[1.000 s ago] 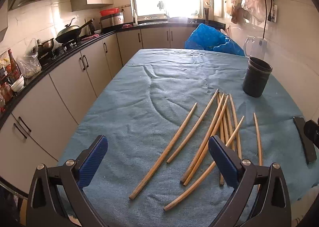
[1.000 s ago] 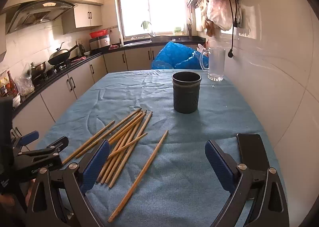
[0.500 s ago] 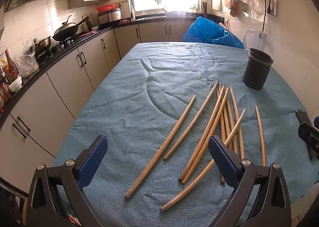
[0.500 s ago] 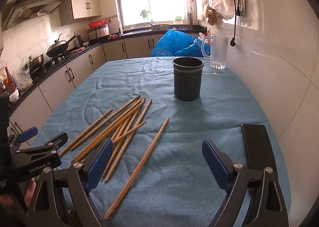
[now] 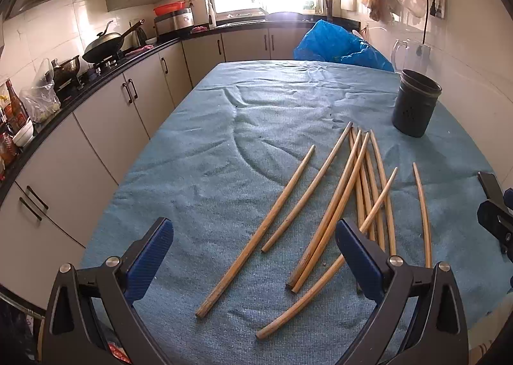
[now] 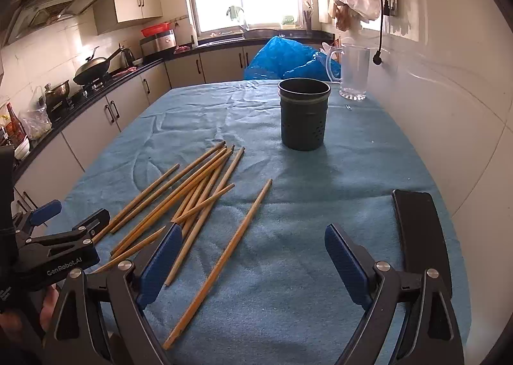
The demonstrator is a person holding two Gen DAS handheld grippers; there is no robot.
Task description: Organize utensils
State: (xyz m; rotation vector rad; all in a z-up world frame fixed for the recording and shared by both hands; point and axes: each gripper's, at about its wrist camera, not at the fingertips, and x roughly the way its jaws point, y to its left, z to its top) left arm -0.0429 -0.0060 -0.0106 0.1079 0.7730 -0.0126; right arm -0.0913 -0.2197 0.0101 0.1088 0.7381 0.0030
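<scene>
Several long wooden chopsticks (image 5: 333,204) lie scattered on the blue tablecloth (image 5: 224,147), also spread out in the right wrist view as chopsticks (image 6: 192,198). A dark perforated holder cup (image 5: 415,105) stands upright beyond them; the cup (image 6: 304,116) looks empty from what shows. My left gripper (image 5: 253,259) hovers open over the near ends of the leftmost sticks. My right gripper (image 6: 253,262) is open above one lone chopstick (image 6: 224,259), with nothing between its fingers.
A black phone (image 6: 420,236) lies flat near the right table edge by the tiled wall. A clear glass jug (image 6: 352,73) and a blue plastic bag (image 6: 285,57) sit at the far end. Kitchen cabinets (image 5: 105,121) run along the left.
Both grippers have moved forward and lower toward the chopsticks. Their jaws stay open, and the chopsticks and cup have not moved.
</scene>
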